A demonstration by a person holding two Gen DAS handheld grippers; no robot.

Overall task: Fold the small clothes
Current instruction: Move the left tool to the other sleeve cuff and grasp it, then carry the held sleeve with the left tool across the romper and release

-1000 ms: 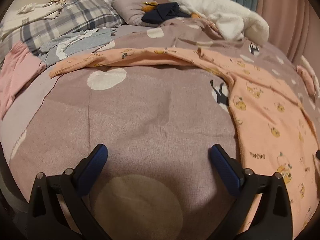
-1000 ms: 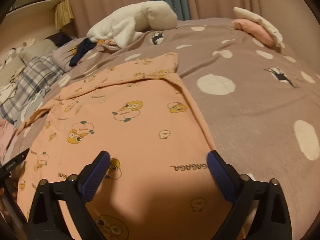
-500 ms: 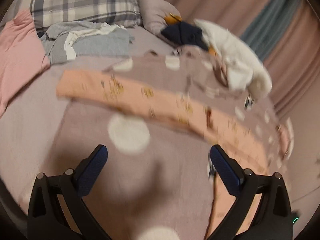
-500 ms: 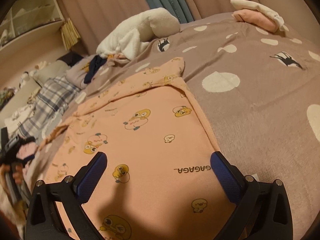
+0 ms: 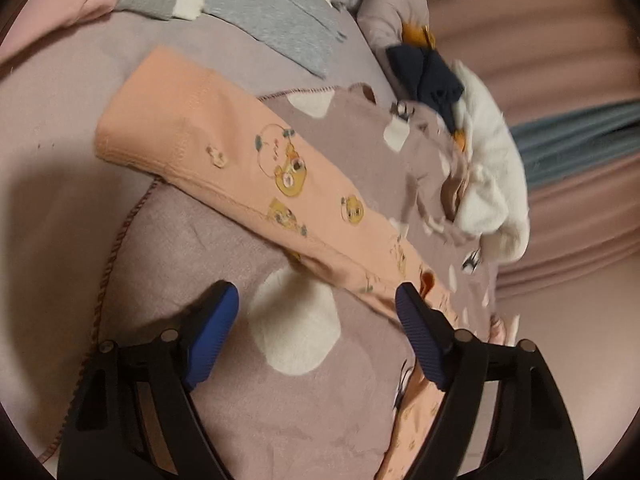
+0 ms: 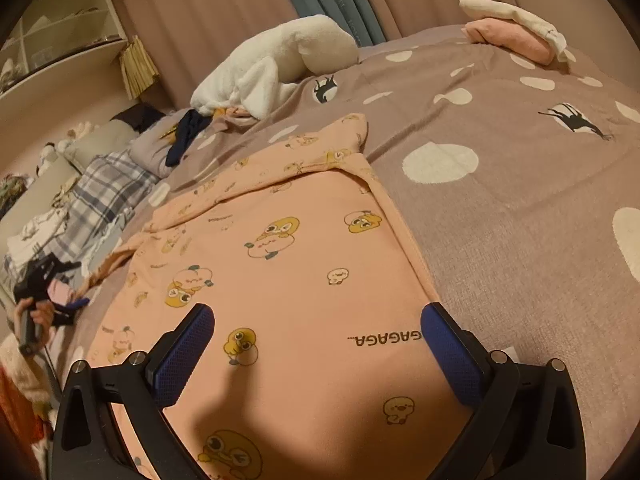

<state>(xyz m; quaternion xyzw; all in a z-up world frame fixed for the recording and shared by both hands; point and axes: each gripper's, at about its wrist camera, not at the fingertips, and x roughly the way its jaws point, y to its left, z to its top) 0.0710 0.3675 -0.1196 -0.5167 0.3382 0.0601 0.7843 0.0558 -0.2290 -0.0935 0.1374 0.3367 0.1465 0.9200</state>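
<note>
Peach shirt (image 6: pixel 288 280): soft, limp, light; best pinched at sleeve cuff (image 5: pixel 160 120); left gripper (image 5: pixel 316 320) closing, empty; right gripper (image 6: pixel 318 344) wide open, empty.

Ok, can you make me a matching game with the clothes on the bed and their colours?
Things:
1. long sleeve
2. fluffy bundle
3. pillow
4. crumpled cloth

Colours:
A. dark navy
B. peach with yellow cartoon ducks
C. grey and white checks
D. white

Pairs: 1-B, 2-D, 3-C, 4-A
</note>
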